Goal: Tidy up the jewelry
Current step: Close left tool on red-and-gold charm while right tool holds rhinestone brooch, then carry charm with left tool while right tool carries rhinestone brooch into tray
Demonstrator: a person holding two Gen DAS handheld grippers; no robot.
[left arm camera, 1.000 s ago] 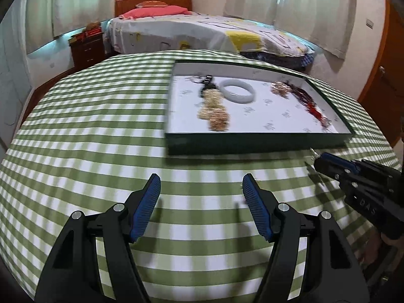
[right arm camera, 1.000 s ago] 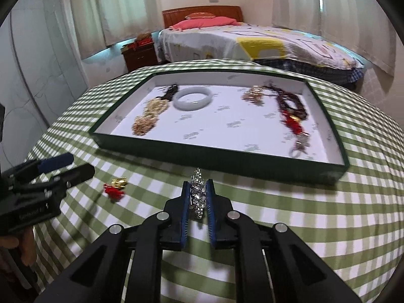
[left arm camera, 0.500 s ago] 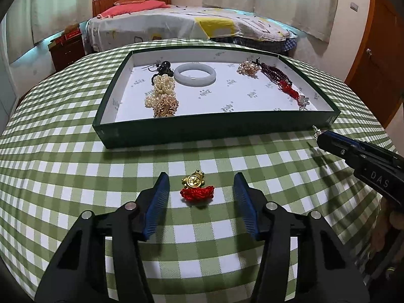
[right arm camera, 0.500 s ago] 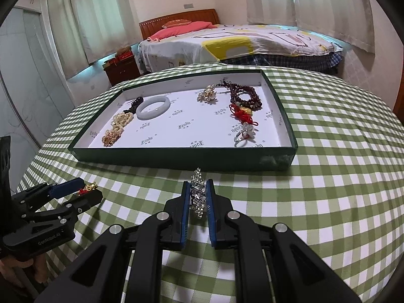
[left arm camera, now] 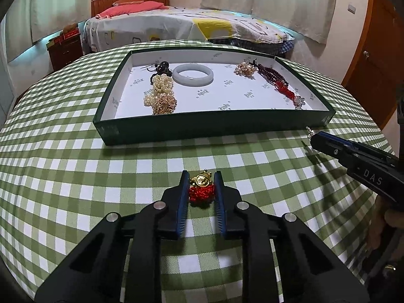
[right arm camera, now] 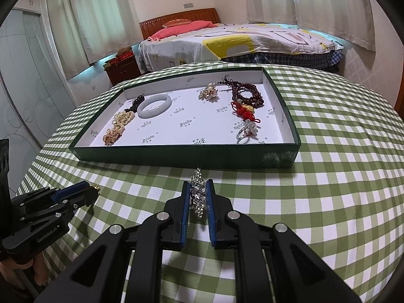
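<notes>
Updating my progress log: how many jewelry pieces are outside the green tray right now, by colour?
Red-and-gold charm: 1
Silver rhinestone piece: 1
Total: 2

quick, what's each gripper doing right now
left gripper: just closed on the red and gold charm
right gripper: shut on the rhinestone piece

Bedroom. Bed [right arm camera: 242, 40] with wooden headboard [right arm camera: 176, 19], pink pillow [right arm camera: 186, 29], patterned cover. Pale curtains [right arm camera: 93, 12] drawn, daylight through. Dark nightstand [right arm camera: 122, 69] beside bed. Wooden door [left arm camera: 376, 58] at right.
</notes>
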